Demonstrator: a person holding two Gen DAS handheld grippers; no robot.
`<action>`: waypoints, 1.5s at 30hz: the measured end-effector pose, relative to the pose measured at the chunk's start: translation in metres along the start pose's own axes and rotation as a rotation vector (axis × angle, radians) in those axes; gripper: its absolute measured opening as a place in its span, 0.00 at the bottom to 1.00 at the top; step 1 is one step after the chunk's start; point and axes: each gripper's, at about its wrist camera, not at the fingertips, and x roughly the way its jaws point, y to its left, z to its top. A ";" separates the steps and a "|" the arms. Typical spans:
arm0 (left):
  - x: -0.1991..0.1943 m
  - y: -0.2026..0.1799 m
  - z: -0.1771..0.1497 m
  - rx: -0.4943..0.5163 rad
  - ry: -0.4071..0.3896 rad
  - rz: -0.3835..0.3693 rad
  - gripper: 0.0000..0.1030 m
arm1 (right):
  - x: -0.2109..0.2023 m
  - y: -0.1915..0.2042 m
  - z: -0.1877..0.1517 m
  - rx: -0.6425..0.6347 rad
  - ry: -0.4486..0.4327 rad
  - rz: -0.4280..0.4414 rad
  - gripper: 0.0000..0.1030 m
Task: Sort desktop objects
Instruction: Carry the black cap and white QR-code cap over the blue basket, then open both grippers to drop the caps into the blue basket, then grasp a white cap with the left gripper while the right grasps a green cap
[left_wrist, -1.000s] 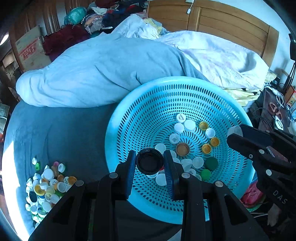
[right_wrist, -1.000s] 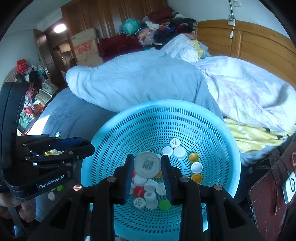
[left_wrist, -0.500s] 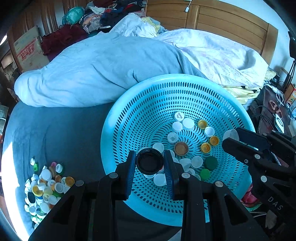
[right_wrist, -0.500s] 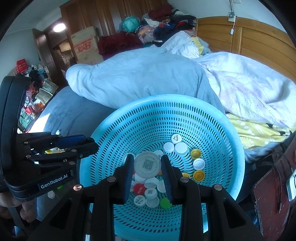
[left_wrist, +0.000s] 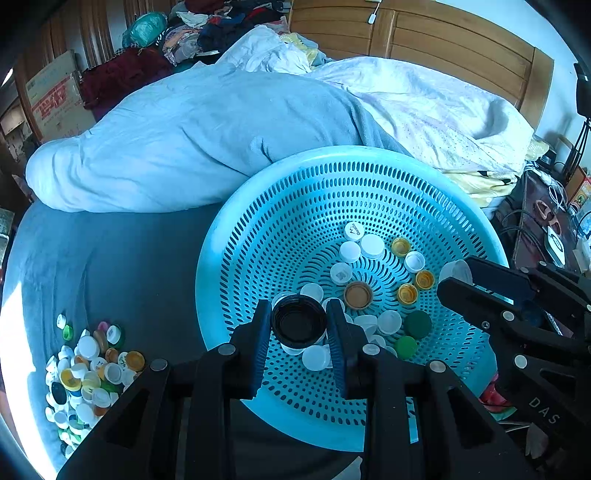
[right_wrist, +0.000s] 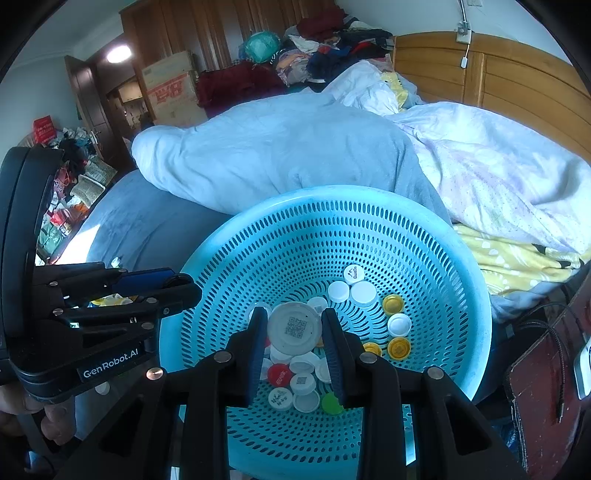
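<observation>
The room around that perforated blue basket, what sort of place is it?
Most likely a lived-in bedroom. The round perforated blue plastic basket sits on a bed with a rumpled pale blue duvet, a wooden headboard stands behind, and heaped clothes lie before a wooden wardrobe.

We count one round turquoise perforated plastic basket. Inside it lie four yellow plastic bottle caps, two green plastic caps, one brown plastic cap and one red plastic cap. We count two black grippers, each holding one cap: a black ribbed cap and a wide white coded lid. The heap of mixed caps on the bed is too dense for us to count.
</observation>
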 end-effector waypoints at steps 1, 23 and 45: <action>0.000 -0.001 0.000 0.003 0.000 0.000 0.24 | 0.000 0.000 0.000 0.000 0.001 0.000 0.32; -0.021 0.013 -0.008 -0.005 -0.099 0.013 0.50 | -0.010 0.002 -0.001 0.008 -0.051 -0.010 0.64; 0.009 0.184 -0.269 -0.335 -0.003 0.141 0.51 | 0.021 0.103 -0.040 -0.165 0.027 0.179 0.64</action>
